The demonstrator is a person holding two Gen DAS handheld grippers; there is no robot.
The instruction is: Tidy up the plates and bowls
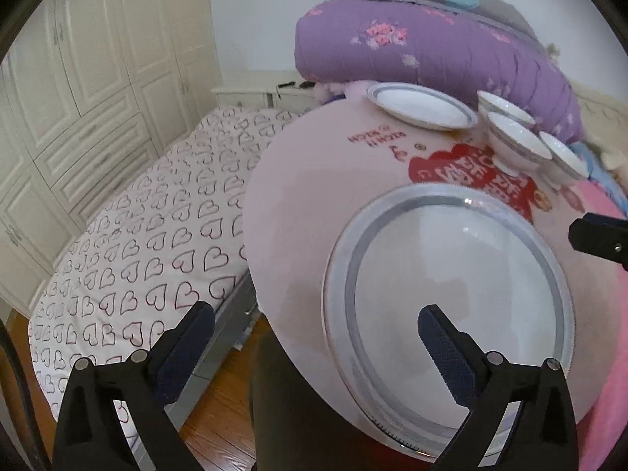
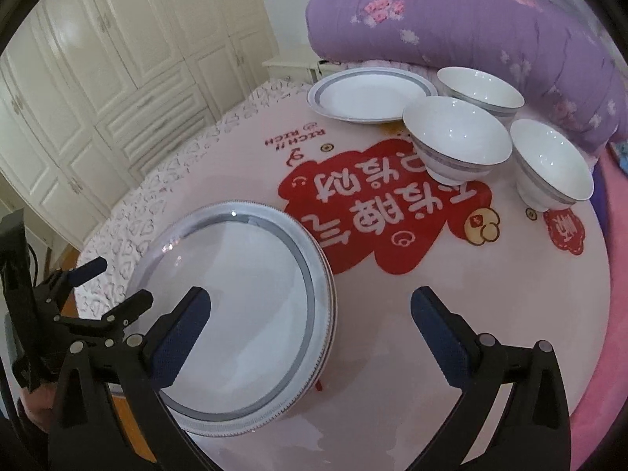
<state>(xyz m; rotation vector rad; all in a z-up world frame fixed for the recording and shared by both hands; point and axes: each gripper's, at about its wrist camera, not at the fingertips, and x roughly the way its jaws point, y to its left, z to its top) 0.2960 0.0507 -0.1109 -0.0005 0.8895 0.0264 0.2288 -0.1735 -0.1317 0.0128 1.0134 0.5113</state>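
Observation:
A large white plate with a grey band (image 1: pixel 451 306) (image 2: pixel 239 306) lies at the near left edge of the round pink table (image 1: pixel 298 180) (image 2: pixel 384 353); it looks like a stack. A smaller plate (image 1: pixel 422 106) (image 2: pixel 369 94) lies at the far side. Three white bowls (image 1: pixel 518 141) (image 2: pixel 457 137) stand upright beside it. My left gripper (image 1: pixel 316 347) is open at the table's near edge, its right finger over the large plate. It also shows in the right wrist view (image 2: pixel 114 286). My right gripper (image 2: pixel 310 329) is open and empty above the table, its left finger over the large plate.
A rolled purple quilt (image 1: pixel 431 47) (image 2: pixel 471 19) lies behind the dishes. A bed with a heart-print sheet (image 1: pixel 149 243) and white wardrobes (image 1: pixel 86 78) are to the left. Wood floor (image 1: pixel 219 412) shows below the table edge. Pink fabric (image 2: pixel 616 274) lies right of the table.

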